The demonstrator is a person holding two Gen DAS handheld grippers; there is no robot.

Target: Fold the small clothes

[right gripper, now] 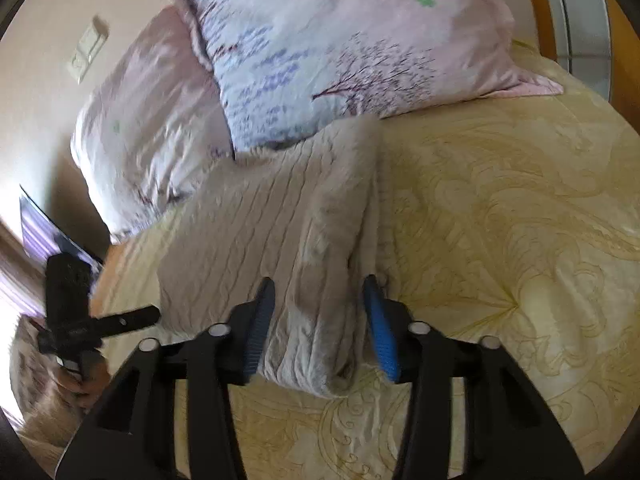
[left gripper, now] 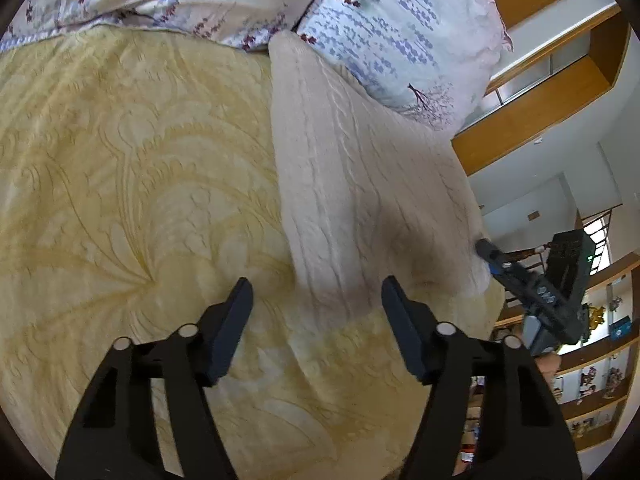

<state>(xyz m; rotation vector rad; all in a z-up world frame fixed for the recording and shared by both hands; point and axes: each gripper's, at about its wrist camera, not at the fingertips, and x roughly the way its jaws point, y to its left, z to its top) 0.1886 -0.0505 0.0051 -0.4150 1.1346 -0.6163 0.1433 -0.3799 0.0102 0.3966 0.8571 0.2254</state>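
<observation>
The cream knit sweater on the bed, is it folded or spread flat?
Partly folded. The cream knit sweater has a layer doubled over itself, its thick near edge between the right gripper's blue pads.

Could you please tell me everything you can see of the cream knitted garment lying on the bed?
The knitted garment is cream or beige with a cable-knit texture, soft and thick-looking. It lies flat on the yellow patterned bedspread, folded into a long shape, its far end against the floral pillows. A bunched fold at its near end sits between the blue pads of the right gripper. The left gripper hovers open at its edge.
</observation>
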